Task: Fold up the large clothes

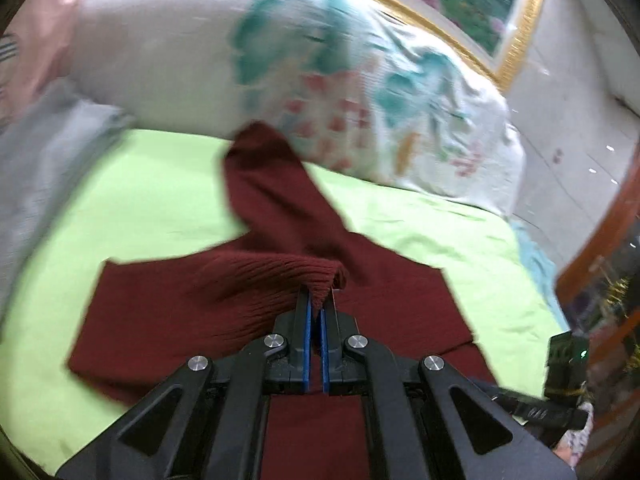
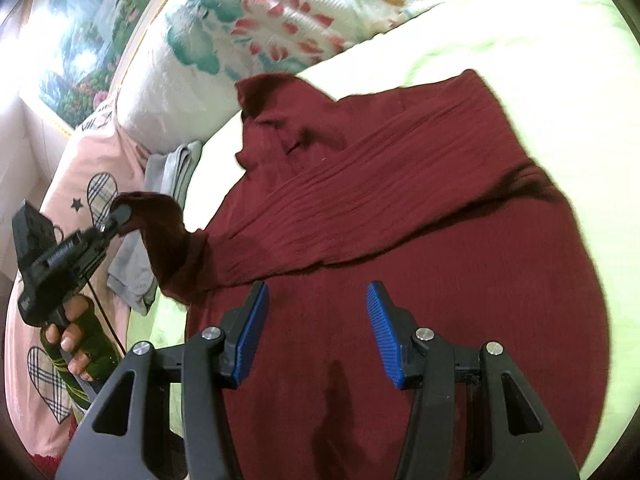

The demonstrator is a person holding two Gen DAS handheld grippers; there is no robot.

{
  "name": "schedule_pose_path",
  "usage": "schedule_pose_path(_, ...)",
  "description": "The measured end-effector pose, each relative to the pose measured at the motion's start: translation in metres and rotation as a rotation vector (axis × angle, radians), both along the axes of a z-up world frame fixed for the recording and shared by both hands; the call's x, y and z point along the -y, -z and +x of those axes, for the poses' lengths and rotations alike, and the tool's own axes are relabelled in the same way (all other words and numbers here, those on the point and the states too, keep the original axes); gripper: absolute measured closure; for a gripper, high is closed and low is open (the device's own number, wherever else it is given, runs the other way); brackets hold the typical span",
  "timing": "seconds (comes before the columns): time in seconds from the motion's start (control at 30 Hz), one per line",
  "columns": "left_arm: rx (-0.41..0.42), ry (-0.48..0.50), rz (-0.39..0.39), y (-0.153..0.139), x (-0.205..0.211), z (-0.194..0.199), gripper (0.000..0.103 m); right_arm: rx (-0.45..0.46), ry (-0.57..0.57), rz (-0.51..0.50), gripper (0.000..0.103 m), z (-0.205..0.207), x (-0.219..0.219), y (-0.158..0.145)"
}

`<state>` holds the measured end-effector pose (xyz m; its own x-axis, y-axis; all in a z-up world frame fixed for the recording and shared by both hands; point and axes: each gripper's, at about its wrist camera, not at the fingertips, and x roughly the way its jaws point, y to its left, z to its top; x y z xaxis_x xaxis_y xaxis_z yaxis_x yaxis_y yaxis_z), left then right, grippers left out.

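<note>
A dark red ribbed knit garment lies spread on a light green bed sheet. My left gripper is shut on a ribbed cuff of the garment and lifts it off the bed; a sleeve trails toward the pillow. In the right wrist view the left gripper holds that cuff up at the left. My right gripper is open and empty, hovering just over the garment's body.
A large floral pillow lies along the head of the bed. A grey folded cloth and a pink quilt with plaid hearts lie at the bed's side. A gold-framed painting hangs behind.
</note>
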<state>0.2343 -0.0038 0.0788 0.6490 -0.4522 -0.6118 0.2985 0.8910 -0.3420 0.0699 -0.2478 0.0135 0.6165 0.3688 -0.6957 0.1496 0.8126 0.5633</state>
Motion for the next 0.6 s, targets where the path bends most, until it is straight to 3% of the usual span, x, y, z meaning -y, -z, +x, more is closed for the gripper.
schedule_pose_path(0.1, -0.029, 0.072, -0.021, 0.015, 0.054, 0.012, 0.102, 0.000, 0.045, 0.001, 0.051, -0.004, 0.015, 0.001)
schedule_pose_path(0.27, -0.134, 0.144, 0.031, 0.077, 0.127, 0.032, 0.102, 0.004, 0.098, 0.007, 0.051, -0.008, 0.033, 0.002)
schedule_pose_path(0.47, -0.237, 0.182, 0.079, 0.129, 0.146, 0.031, 0.097, 0.006, 0.110, 0.007, 0.051, -0.001, 0.038, 0.000)
schedule_pose_path(0.6, -0.213, 0.171, 0.091, 0.122, 0.125, 0.005, 0.047, 0.006, 0.080, 0.008, 0.051, 0.014, 0.029, 0.000)
